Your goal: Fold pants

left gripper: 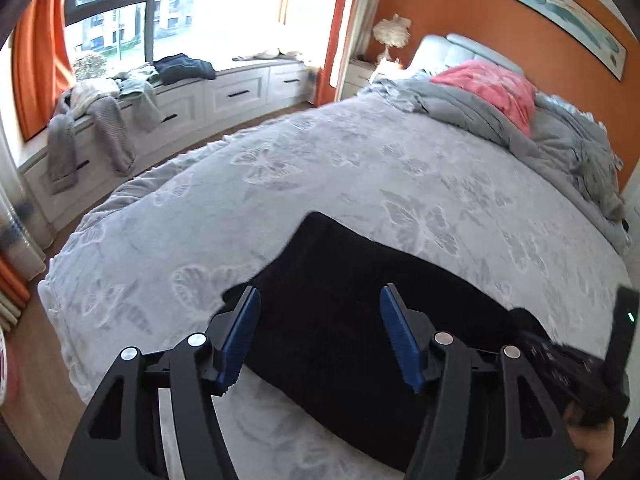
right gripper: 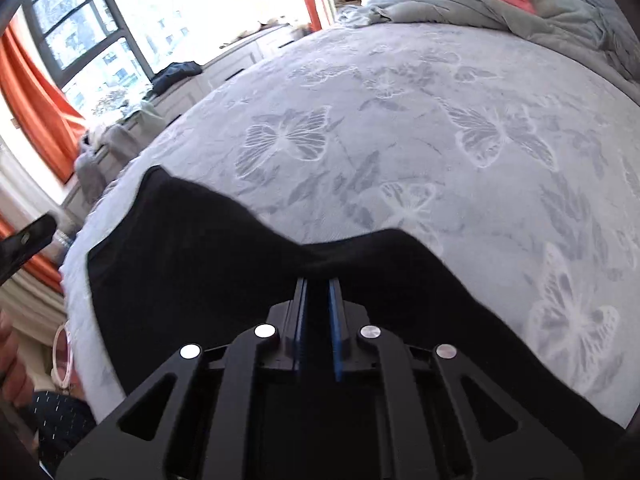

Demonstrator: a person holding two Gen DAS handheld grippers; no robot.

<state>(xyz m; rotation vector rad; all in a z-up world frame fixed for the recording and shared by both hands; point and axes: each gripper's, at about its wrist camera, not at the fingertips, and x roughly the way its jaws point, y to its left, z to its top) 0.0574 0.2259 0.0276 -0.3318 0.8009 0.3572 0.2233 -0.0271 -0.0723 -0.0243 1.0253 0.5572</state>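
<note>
Left wrist view shows your left gripper (left gripper: 318, 300) held over the black pants (left gripper: 360, 304), its two blue pads (left gripper: 240, 332) standing well apart with nothing clamped between them. The pants lie on the near part of the bed (left gripper: 320, 168), spread over a grey cover printed with pale butterflies. At the right edge of this view your right gripper (left gripper: 568, 368) is partly visible, low against the dark cloth, with a bit of your hand (left gripper: 592, 436) beneath it. In the right wrist view the right gripper (right gripper: 318, 274) has its jaws drawn nearly together, and the fabric bunches into a ridge just at the fingertips; the cloth appears pinched there, though the black material hides the exact contact. From that ridge the pants fan out to both sides, the wider part reaching toward the left edge of the bed. At the far end of the bed a rumpled grey quilt (left gripper: 480, 116) lies with a pink blanket (left gripper: 492, 88) on top. Beyond the bed, clothes (left gripper: 108, 120) are heaped on the window seat (left gripper: 240, 92), between orange curtains (left gripper: 40, 64).
</note>
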